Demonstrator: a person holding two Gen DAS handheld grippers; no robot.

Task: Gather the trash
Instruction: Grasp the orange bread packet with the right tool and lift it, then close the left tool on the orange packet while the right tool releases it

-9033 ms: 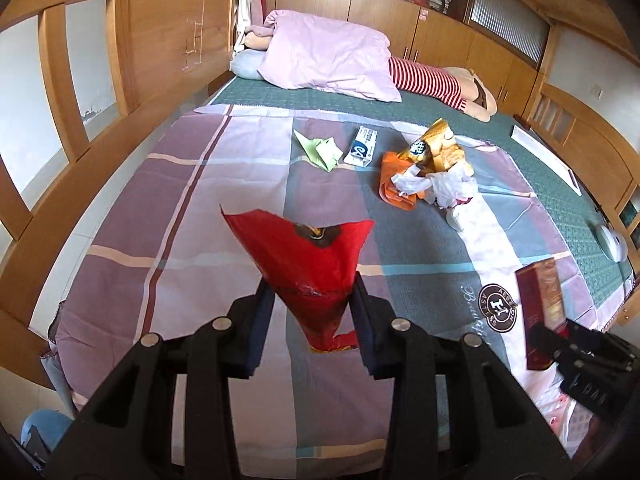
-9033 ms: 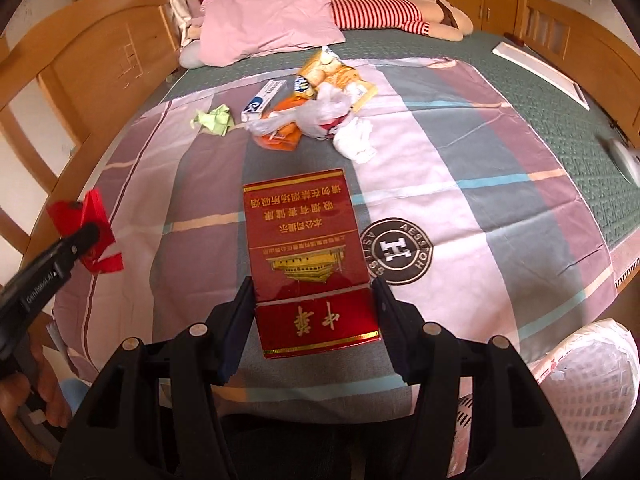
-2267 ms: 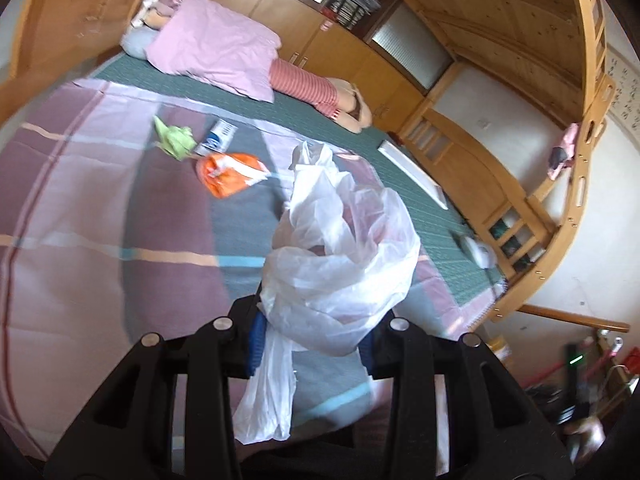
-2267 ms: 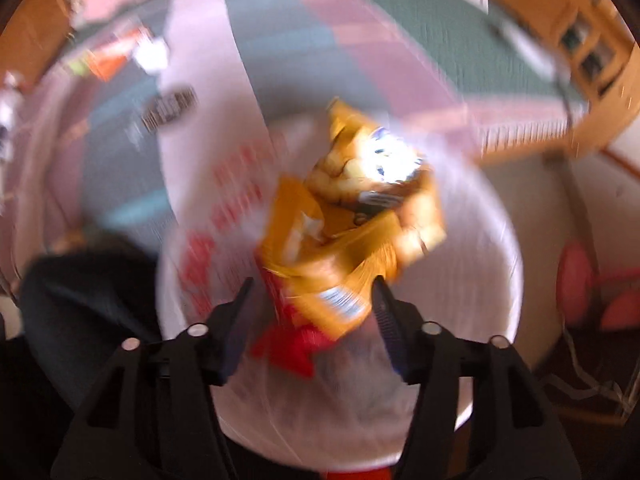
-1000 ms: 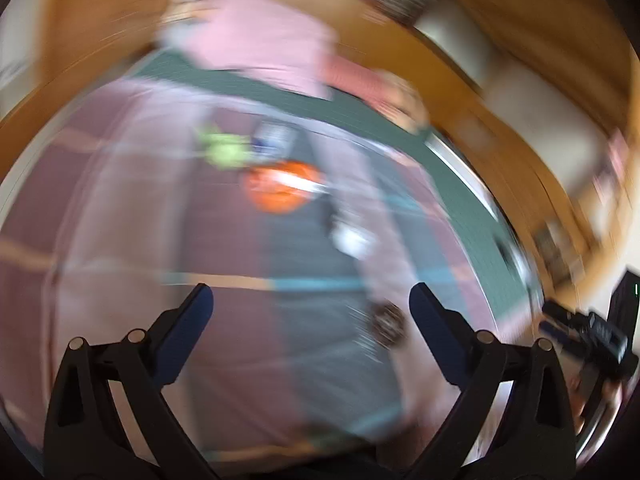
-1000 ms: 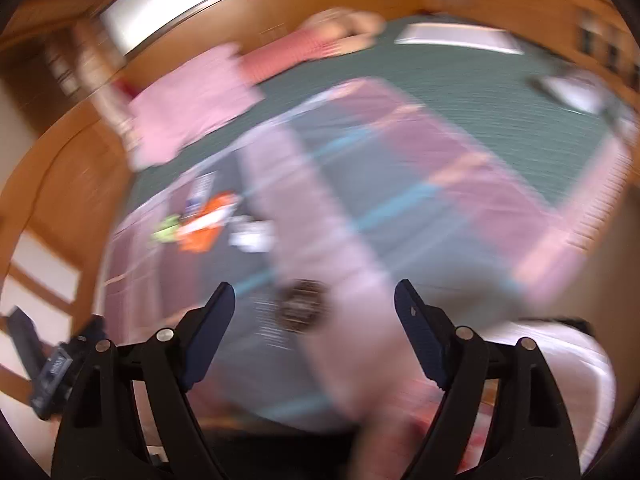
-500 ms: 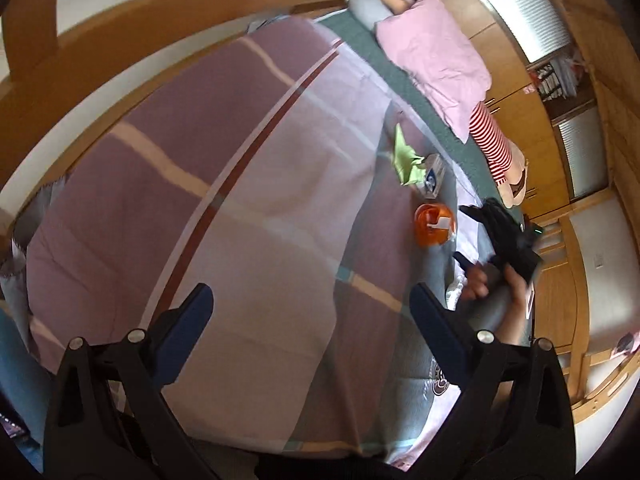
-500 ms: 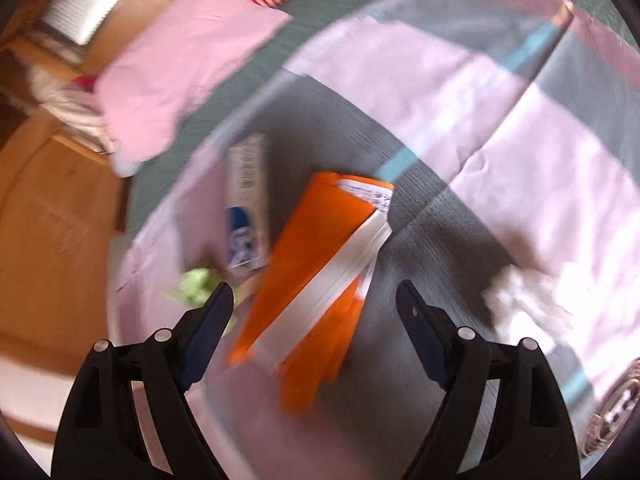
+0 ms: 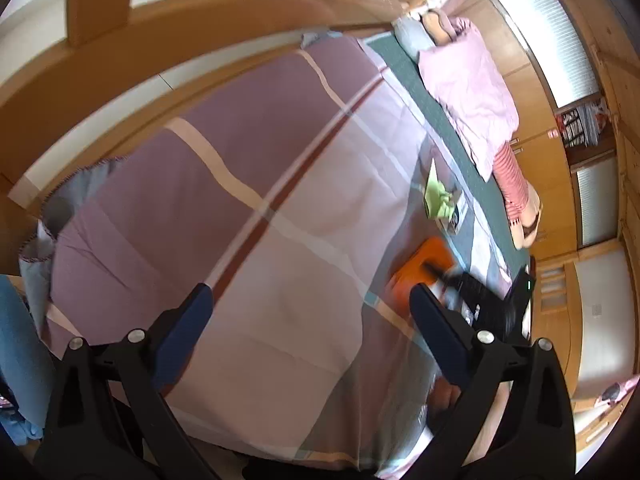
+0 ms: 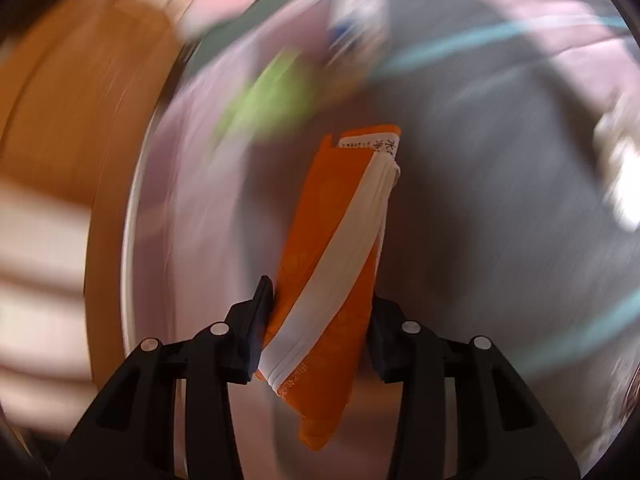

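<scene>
While the right claw point(image 10: 322, 320) is clenched on the orange packet point(image 10: 340, 248), seemingly clear of the bed point(image 9: 248, 208) though blur obscures this, the left claw point(image 9: 308, 312) hangs released, empty, ready; beyond lie green paper point(image 9: 438, 198) and small box point(image 9: 458, 216), uncollected.

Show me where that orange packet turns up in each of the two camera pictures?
Left wrist view: orange packet lies low right, beside the right gripper.
Right wrist view: packet fills the centre, clamped between the fingers.
Shared landmark: green paper beyond it.
</scene>
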